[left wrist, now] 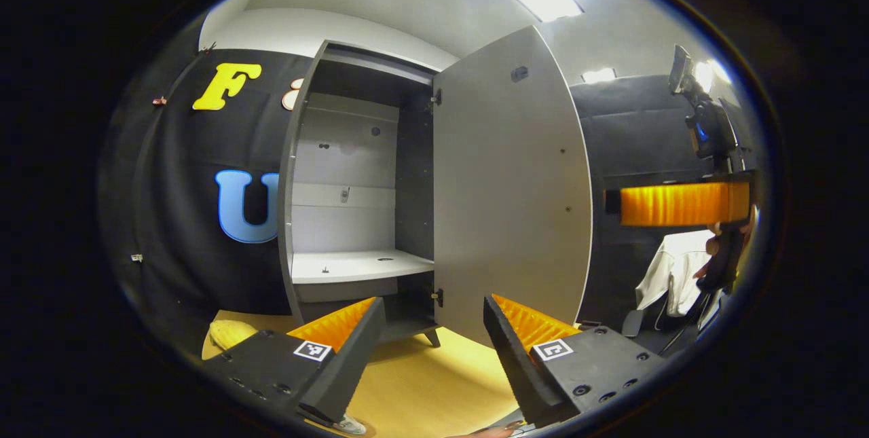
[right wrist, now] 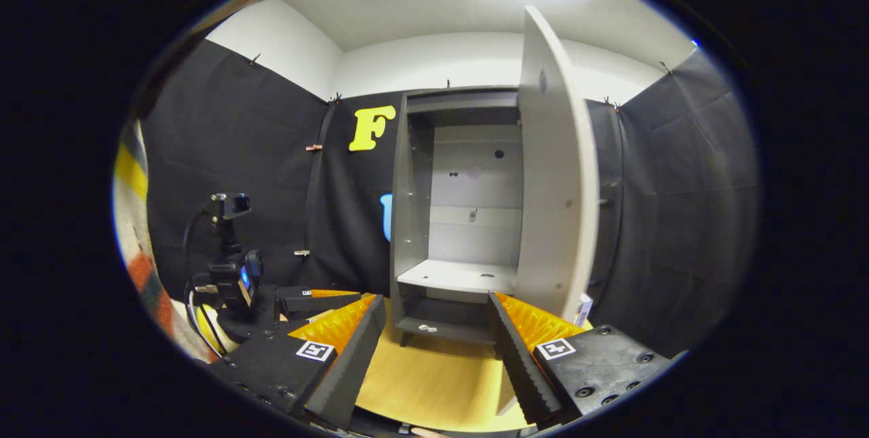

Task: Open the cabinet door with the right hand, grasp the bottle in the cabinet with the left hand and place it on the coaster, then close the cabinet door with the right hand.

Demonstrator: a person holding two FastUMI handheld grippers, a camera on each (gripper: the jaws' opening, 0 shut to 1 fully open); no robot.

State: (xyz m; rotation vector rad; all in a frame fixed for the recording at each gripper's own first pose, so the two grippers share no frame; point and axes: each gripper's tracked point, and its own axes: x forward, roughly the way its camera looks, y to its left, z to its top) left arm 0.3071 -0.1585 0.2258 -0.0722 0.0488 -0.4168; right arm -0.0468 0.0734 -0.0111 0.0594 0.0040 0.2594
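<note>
Left gripper view, left to right:
- Black cloth wall, hung behind the cabinet.
- Cabinet, grey, standing on the wooden tabletop; interior lit, shelf bare apart from small fittings. No bottle could be made out inside, and neither bottle nor coaster could be placed in this view.
- Left gripper, jaws parted wide with nothing between them, pointed at the cabinet opening.
- Cabinet door, swung fully outward on its hinges.
- Right gripper, seen side-on at the far right, held by a hand; jaw state could not be told from here.

Right gripper view, left to right:
- Left gripper, low at the left, with a camera mount above it.
- Cabinet, open; small pale bits on the bottom board, too small to identify.
- Right gripper, jaws spread and empty.
- Cabinet door, edge-on.

Step judged in hand: door-opening done, cabinet empty, so the bottle was likely already out. Next move would call for the right gripper to reach the door's free edge and swing it shut
</note>
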